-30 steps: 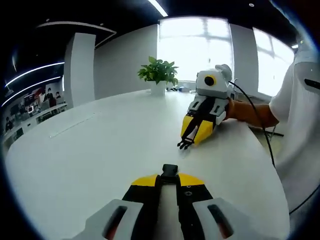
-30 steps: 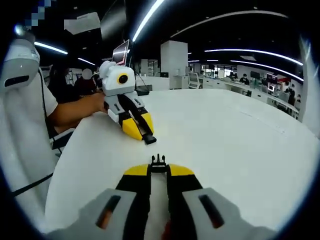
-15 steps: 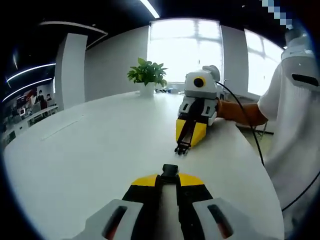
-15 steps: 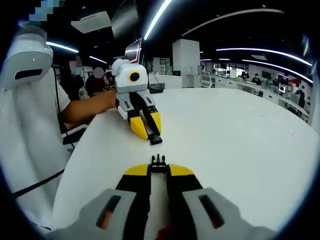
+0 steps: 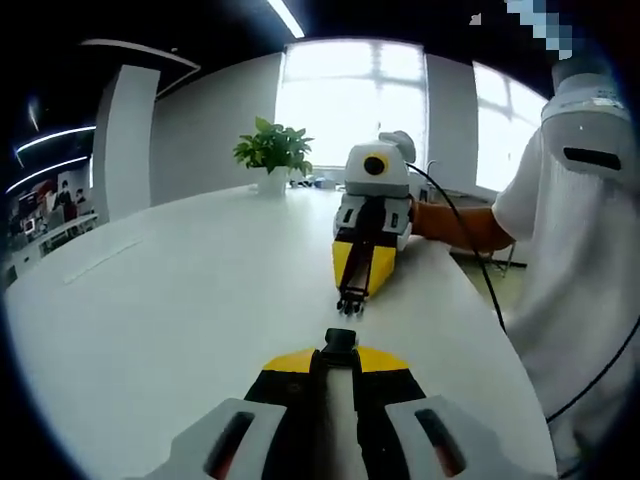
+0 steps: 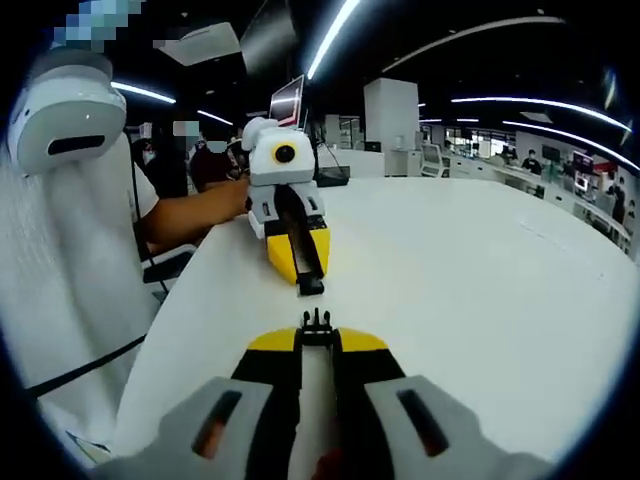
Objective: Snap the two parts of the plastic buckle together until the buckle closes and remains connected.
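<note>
The black socket half of the buckle point(image 5: 340, 343) is clamped at the tips of my left gripper point(image 5: 340, 356), just above the white table point(image 5: 180, 300). The pronged half point(image 6: 317, 321) sticks out from my right gripper point(image 6: 317, 338), which is shut on it. The two grippers face each other almost tip to tip. In the left gripper view the right gripper point(image 5: 353, 290) points its pronged half point(image 5: 349, 304) at me, a short gap from the socket. In the right gripper view the left gripper point(image 6: 307, 272) carries the socket half point(image 6: 310, 287) close to the prongs.
A person's forearm point(image 5: 465, 225) and white sleeve point(image 5: 585, 210) stand at the table's near edge, with a black cable point(image 5: 490, 290) hanging there. A potted plant point(image 5: 270, 155) sits at the far end of the table. A monitor point(image 6: 290, 102) stands behind the left gripper.
The two grippers have swung into line with each other and drawn nearer. The gap between the buckle halves has shrunk. Both stay shut on their parts.
</note>
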A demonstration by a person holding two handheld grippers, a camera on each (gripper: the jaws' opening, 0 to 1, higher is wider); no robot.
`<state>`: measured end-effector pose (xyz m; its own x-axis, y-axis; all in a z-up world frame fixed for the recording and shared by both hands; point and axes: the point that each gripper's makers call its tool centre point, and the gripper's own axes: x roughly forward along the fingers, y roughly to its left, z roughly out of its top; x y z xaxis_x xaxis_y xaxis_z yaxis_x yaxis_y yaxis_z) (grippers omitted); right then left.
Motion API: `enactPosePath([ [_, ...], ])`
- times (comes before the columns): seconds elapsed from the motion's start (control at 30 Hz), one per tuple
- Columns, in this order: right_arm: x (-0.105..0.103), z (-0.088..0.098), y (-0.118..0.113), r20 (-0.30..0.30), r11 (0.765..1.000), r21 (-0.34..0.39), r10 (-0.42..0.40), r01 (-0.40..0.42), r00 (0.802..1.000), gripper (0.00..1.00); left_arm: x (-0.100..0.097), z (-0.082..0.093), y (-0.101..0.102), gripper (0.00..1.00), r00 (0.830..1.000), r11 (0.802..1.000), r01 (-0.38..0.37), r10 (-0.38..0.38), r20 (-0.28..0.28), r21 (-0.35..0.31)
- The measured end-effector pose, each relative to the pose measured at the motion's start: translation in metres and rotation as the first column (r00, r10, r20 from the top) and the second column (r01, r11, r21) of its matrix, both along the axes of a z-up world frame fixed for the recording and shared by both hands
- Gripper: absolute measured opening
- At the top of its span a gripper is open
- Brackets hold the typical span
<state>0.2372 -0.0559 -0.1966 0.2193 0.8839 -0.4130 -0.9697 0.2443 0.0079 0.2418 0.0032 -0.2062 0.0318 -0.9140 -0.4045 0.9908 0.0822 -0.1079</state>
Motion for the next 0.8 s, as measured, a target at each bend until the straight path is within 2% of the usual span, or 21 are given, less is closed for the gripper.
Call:
enactPosePath([
  [0.43,-0.009,0.000,0.002,-0.001,0.998,0.004,0.060,-0.060,0.998,0.12,-0.010,0.000,-0.002,0.12,0.999,0.999,0.033,-0.033,-0.002,-0.004],
  [0.8,-0.012,0.000,0.004,0.015,0.997,0.001,0.077,-0.077,0.997,0.12,-0.011,0.000,-0.003,0.12,0.999,0.999,0.035,-0.035,0.002,-0.004],
])
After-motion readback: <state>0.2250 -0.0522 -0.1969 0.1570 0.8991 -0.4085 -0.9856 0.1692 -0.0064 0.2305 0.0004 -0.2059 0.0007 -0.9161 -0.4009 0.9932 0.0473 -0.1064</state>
